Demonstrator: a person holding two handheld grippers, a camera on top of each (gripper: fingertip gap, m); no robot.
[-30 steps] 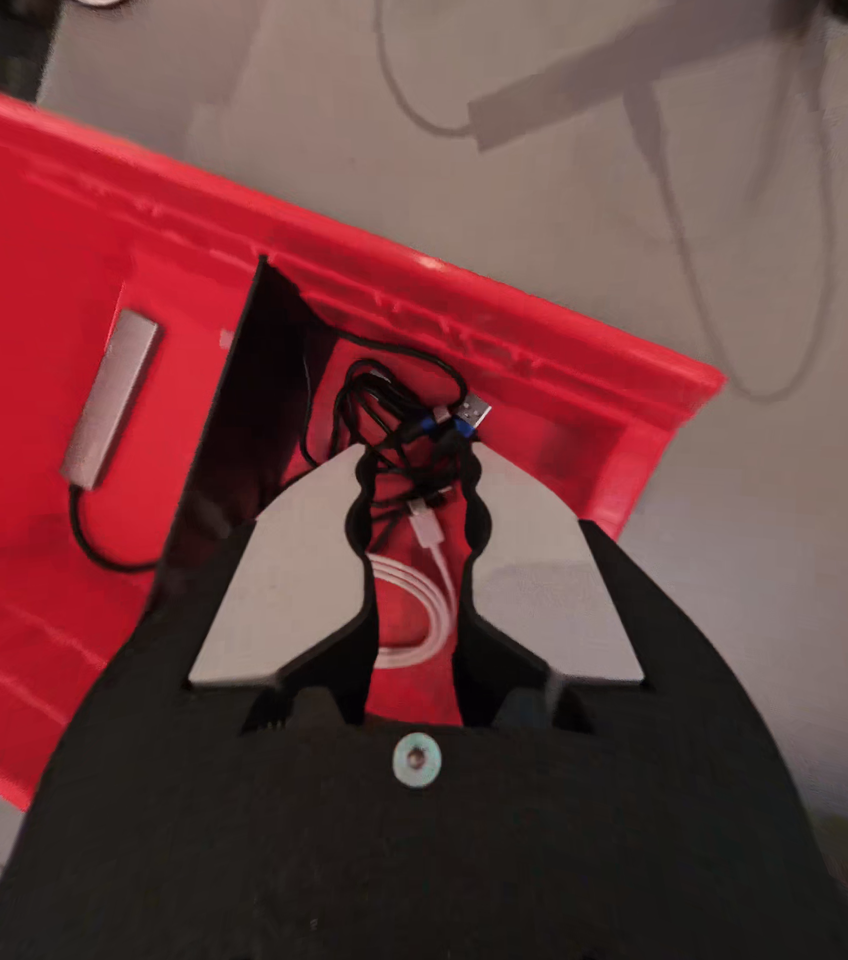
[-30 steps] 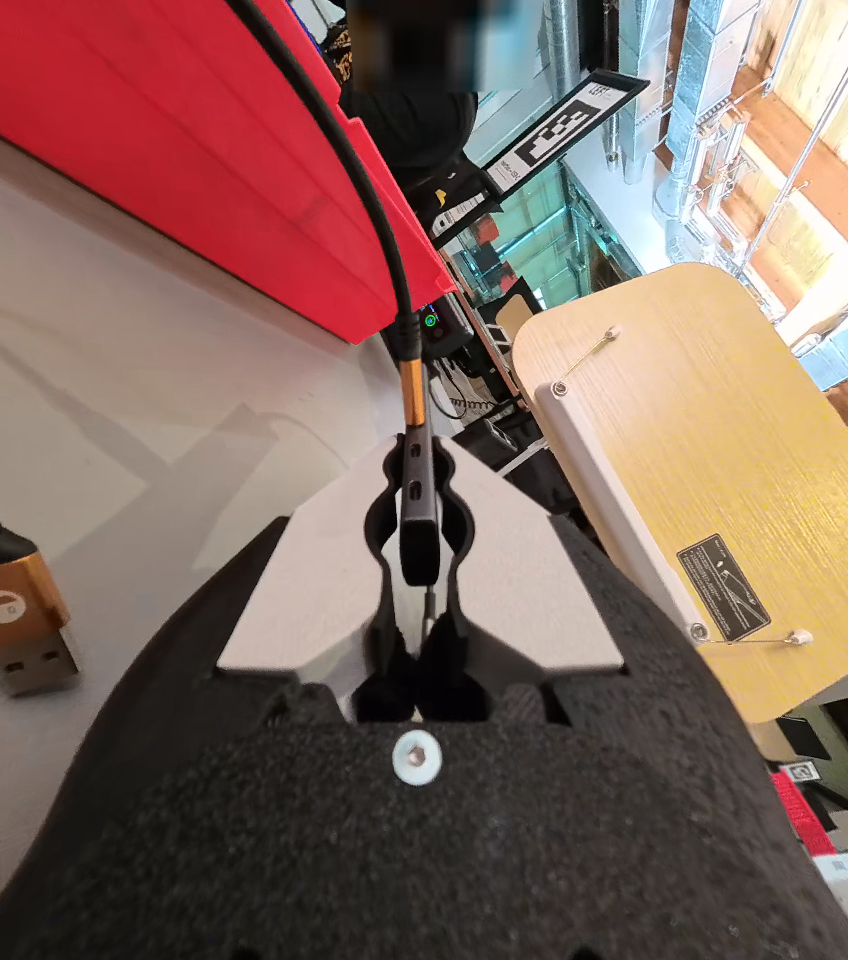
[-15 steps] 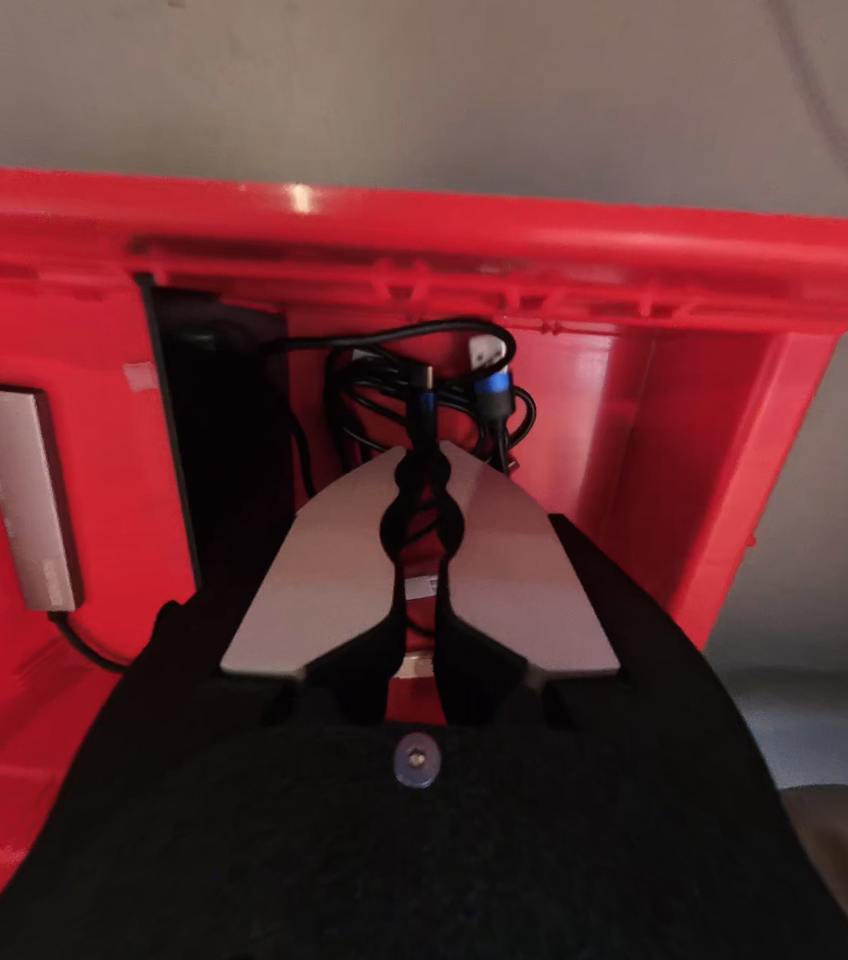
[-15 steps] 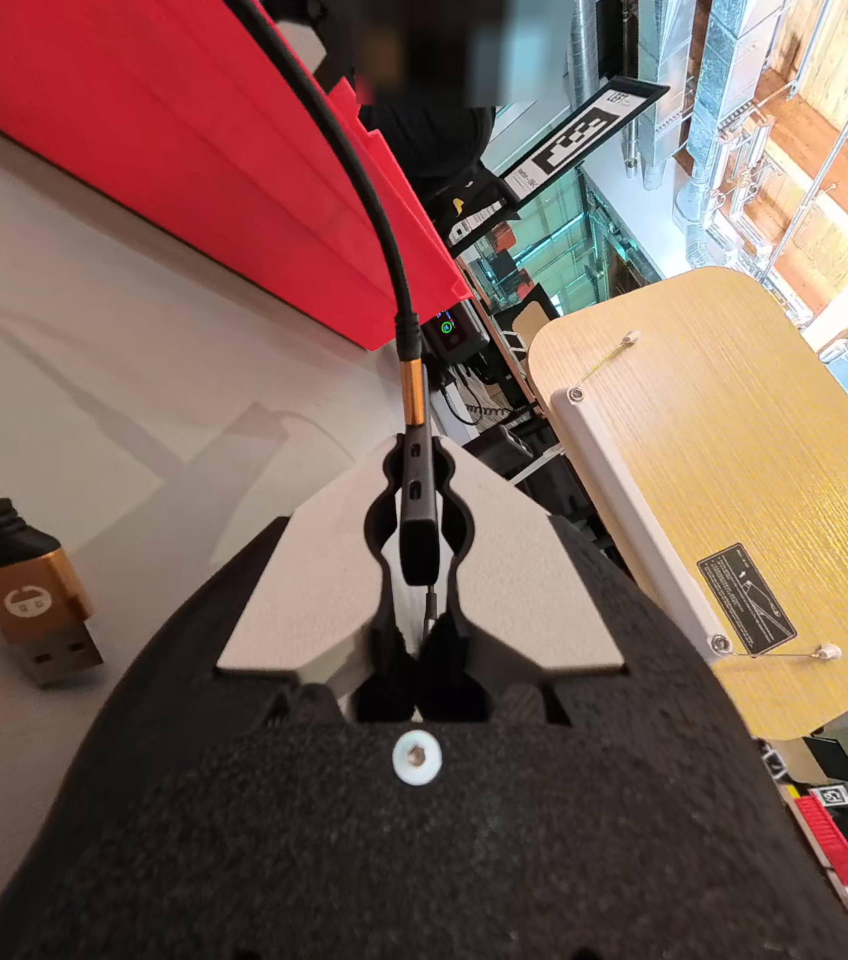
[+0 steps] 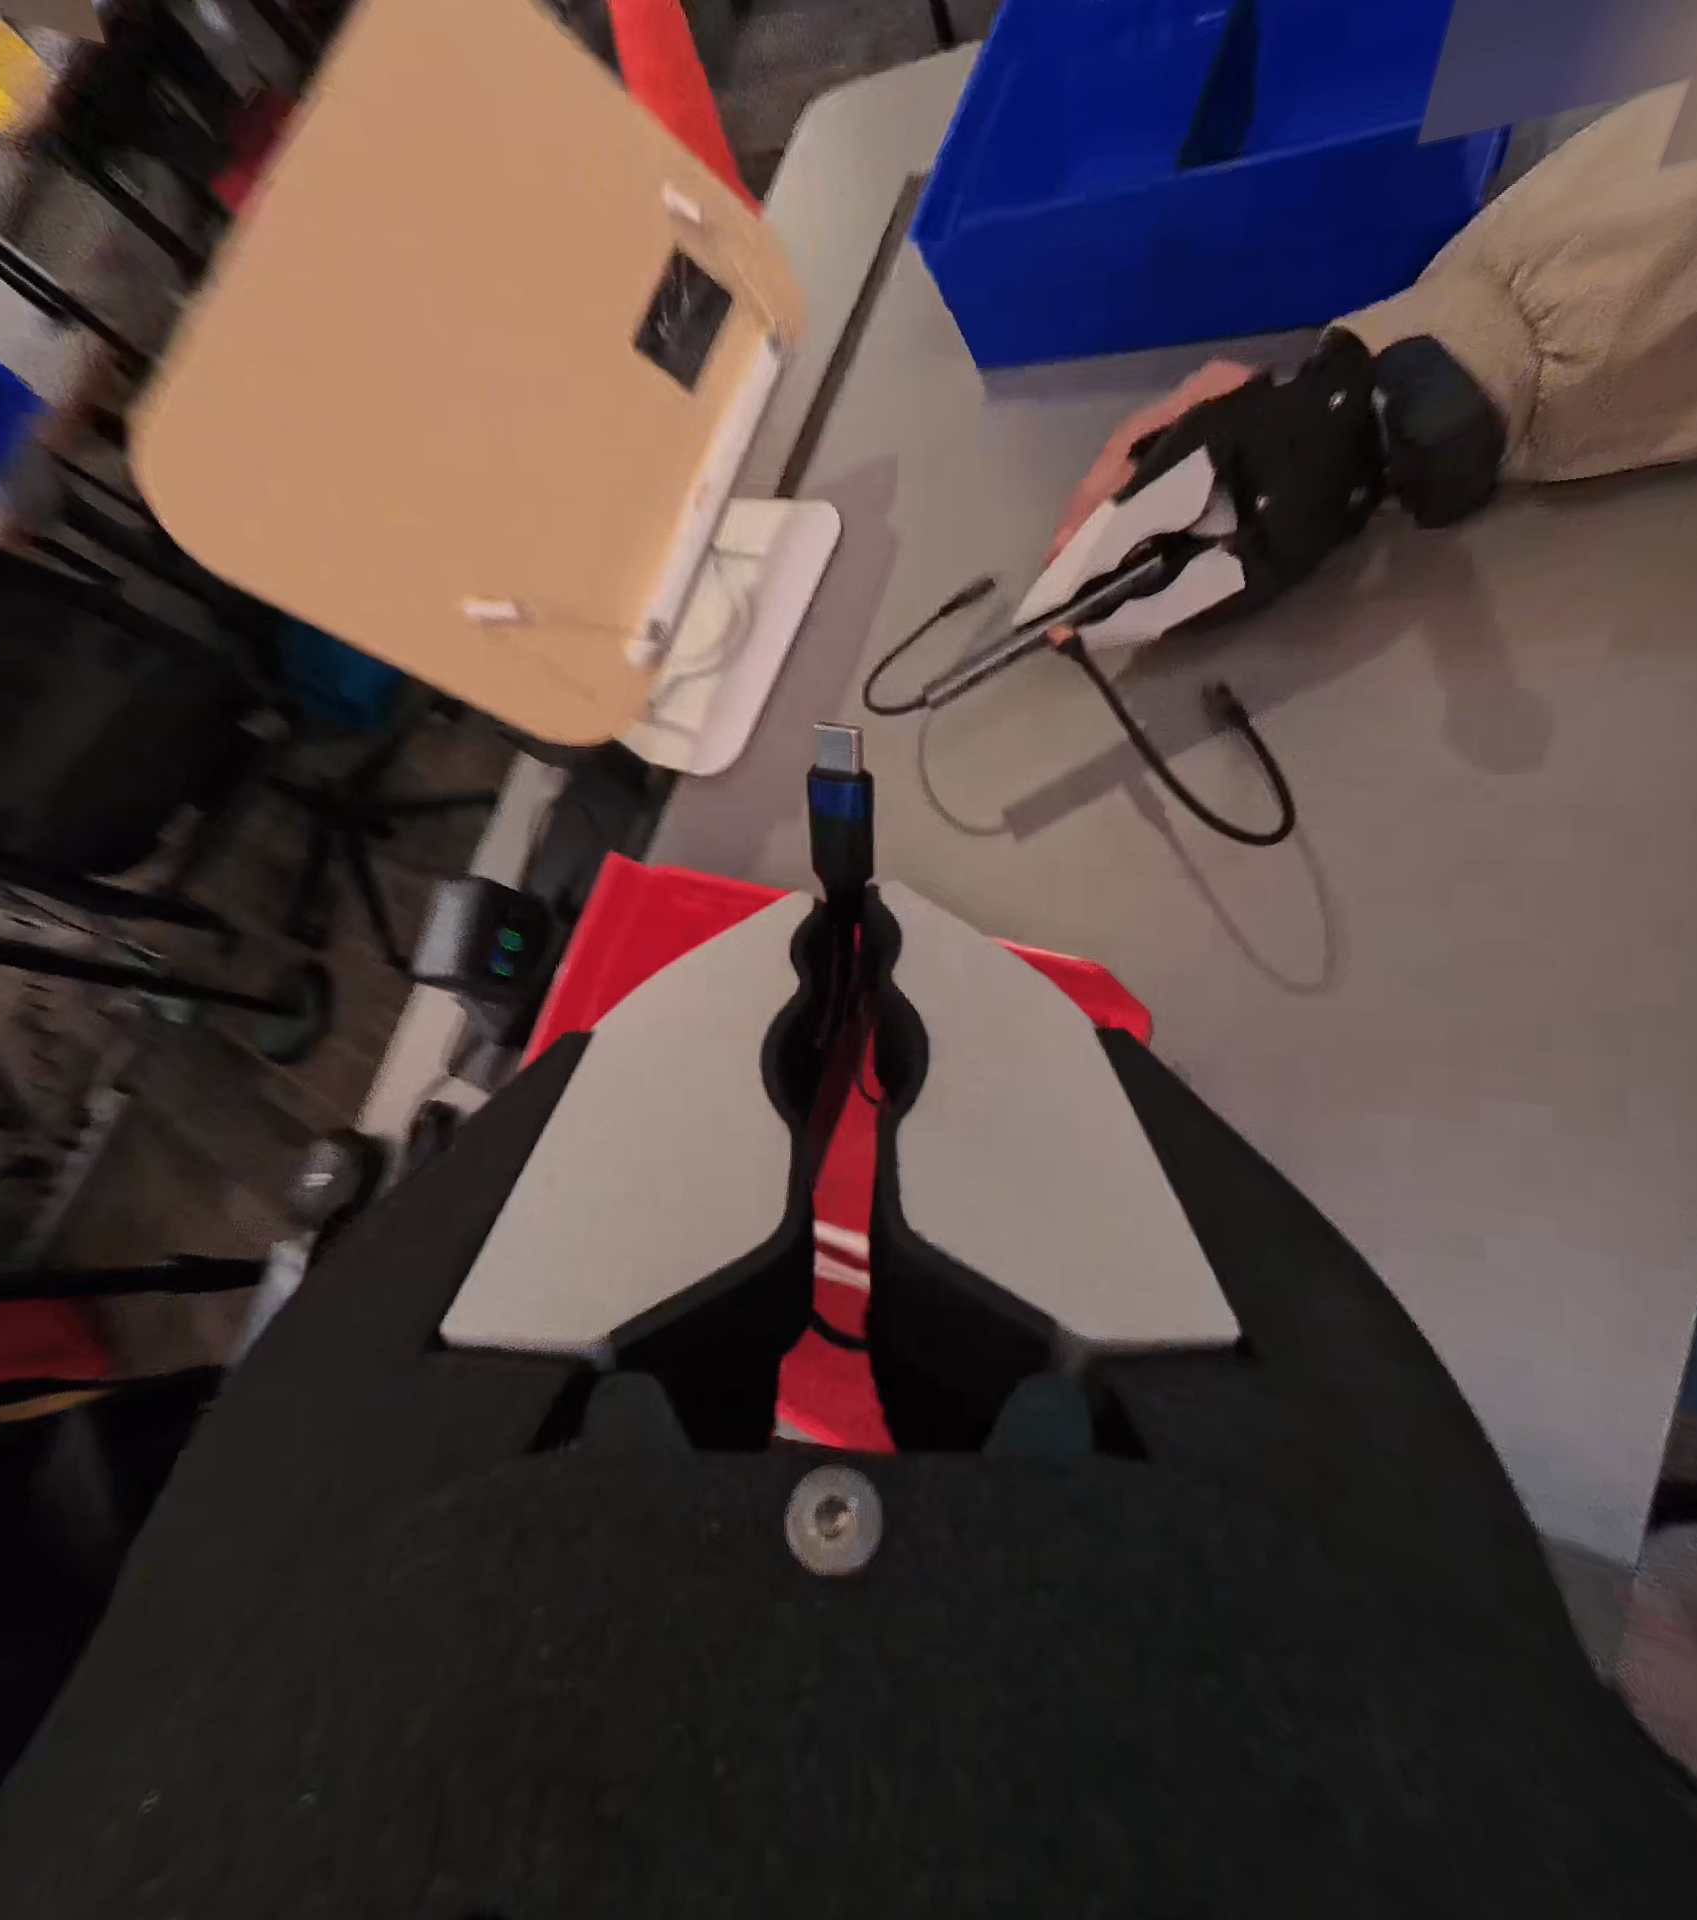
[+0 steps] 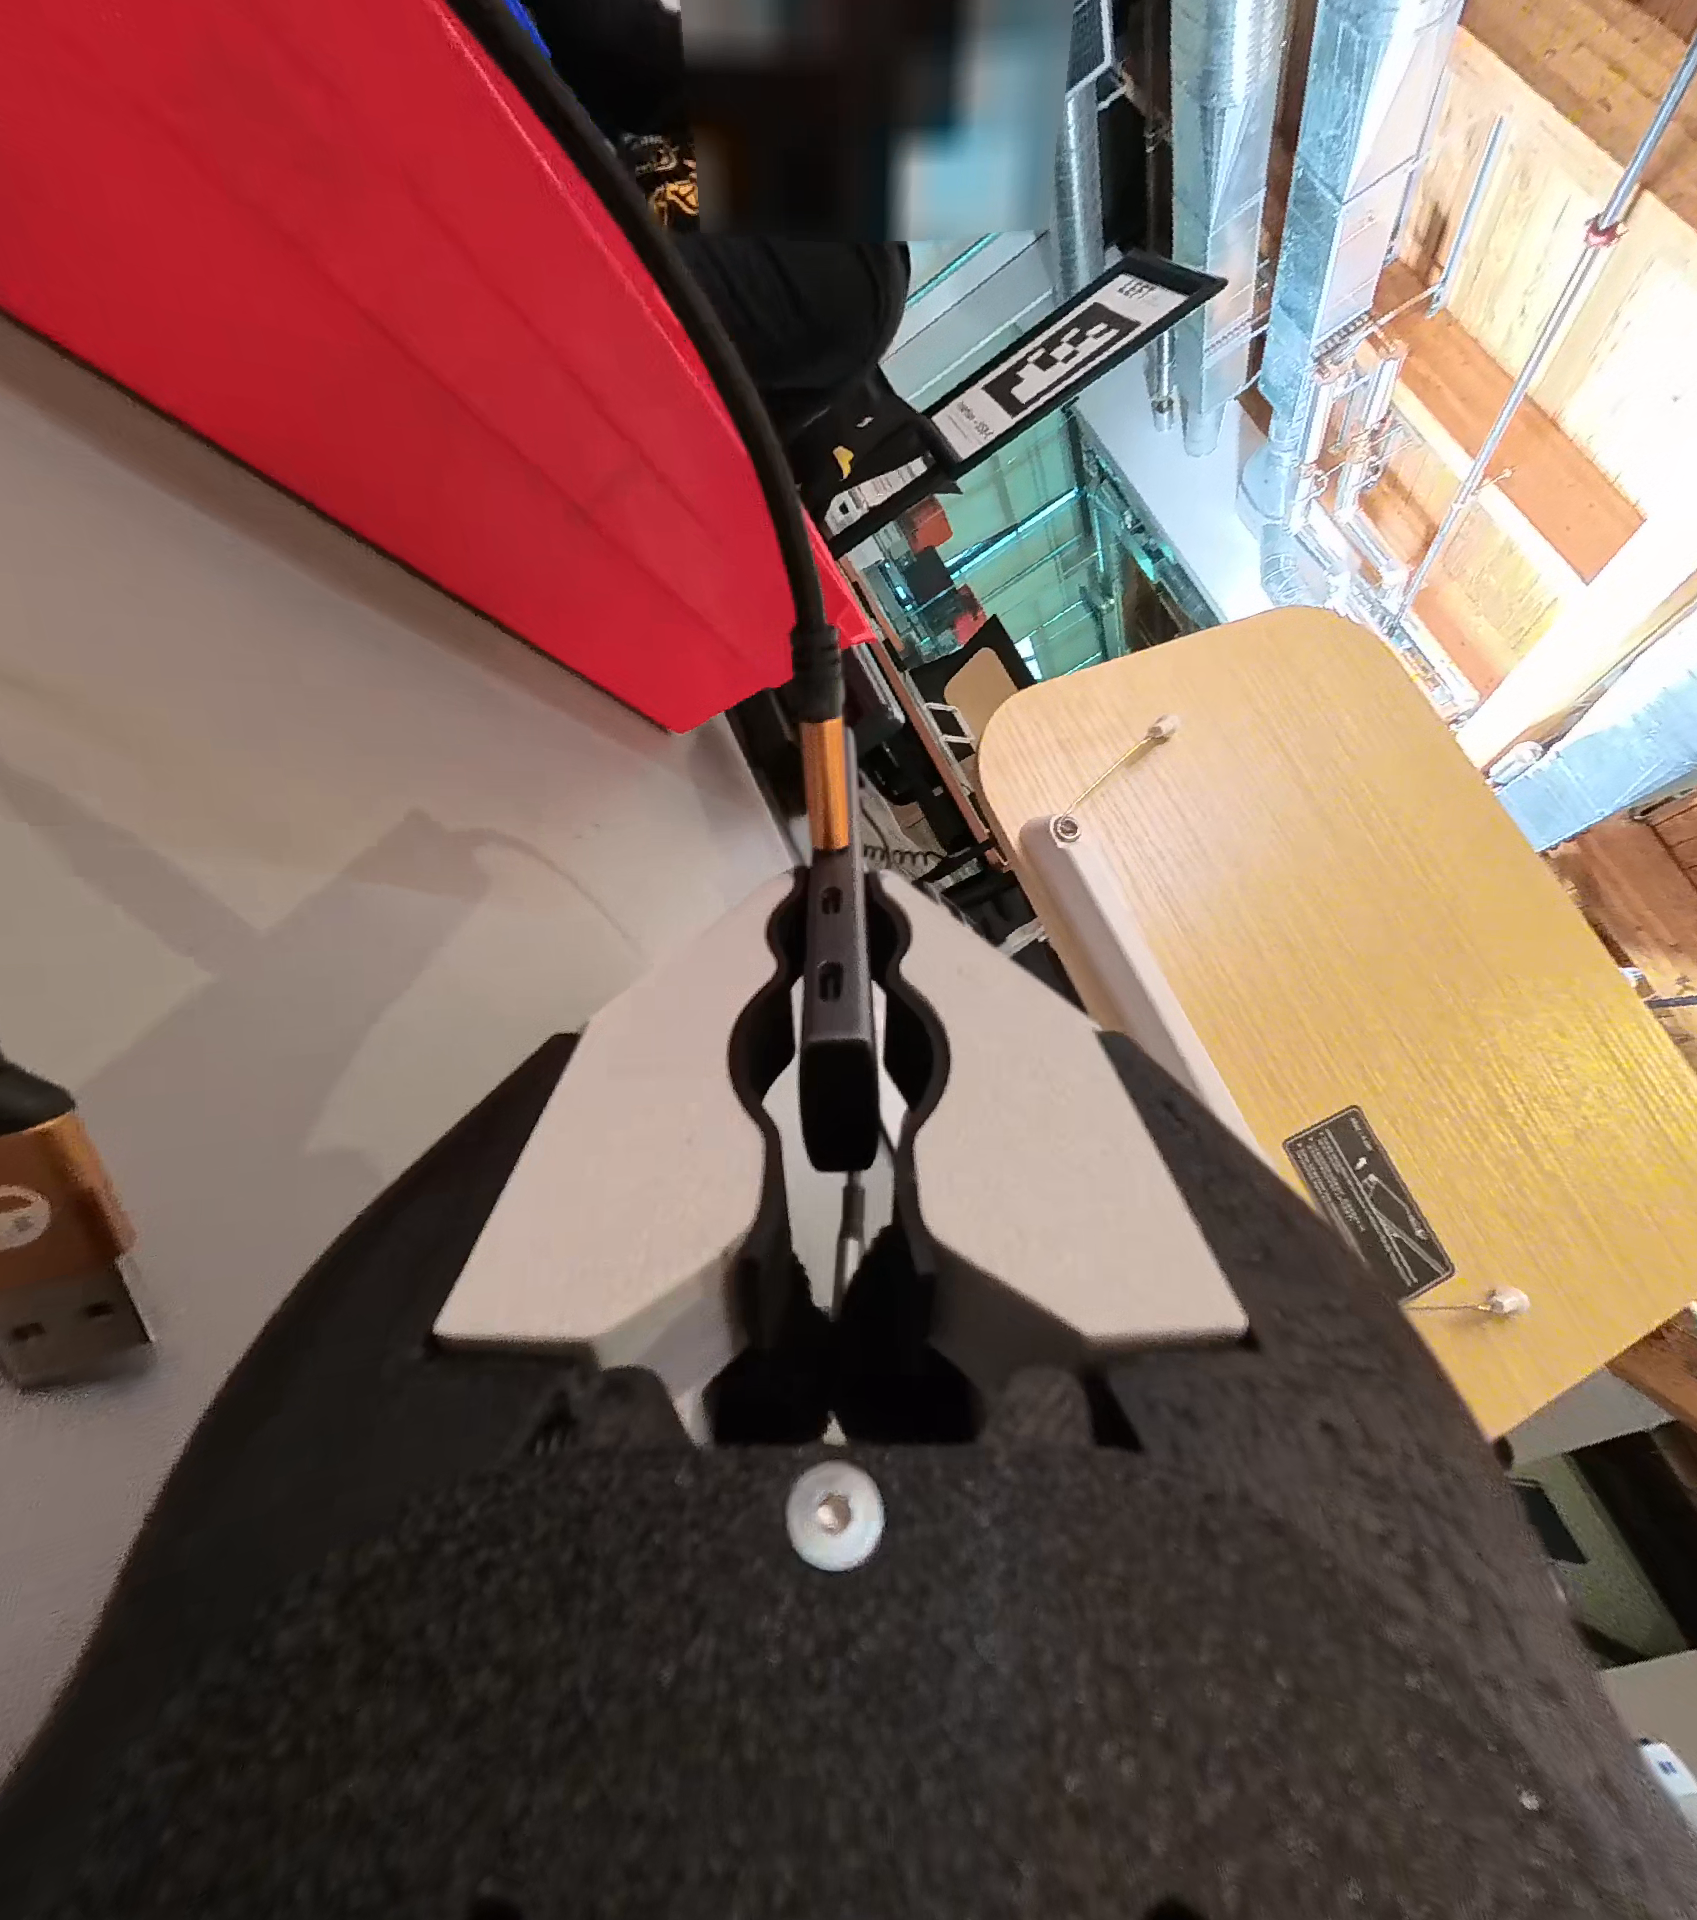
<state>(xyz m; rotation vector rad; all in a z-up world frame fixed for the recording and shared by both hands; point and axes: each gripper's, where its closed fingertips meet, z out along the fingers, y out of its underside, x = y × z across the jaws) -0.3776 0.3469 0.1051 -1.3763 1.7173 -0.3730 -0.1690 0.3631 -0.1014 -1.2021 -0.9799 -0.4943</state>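
Blue-collared cable (image 5: 838,821): black, silver plug pointing forward, pinched in the left hand-held gripper (image 5: 842,914) above the red bin (image 5: 657,935).
Grey hub (image 6: 836,987): slim, orange-collared cable plugged in, clamped in the right hand-held gripper (image 6: 839,904).

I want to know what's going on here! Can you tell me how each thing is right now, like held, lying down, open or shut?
left gripper: shut on the blue-collared cable
blue-collared cable: held, plug sticking out past the tips
right gripper: shut on the grey hub
grey hub: held, black cable plugged in
gold plug: lying loose on the table
red bin: resting on the table
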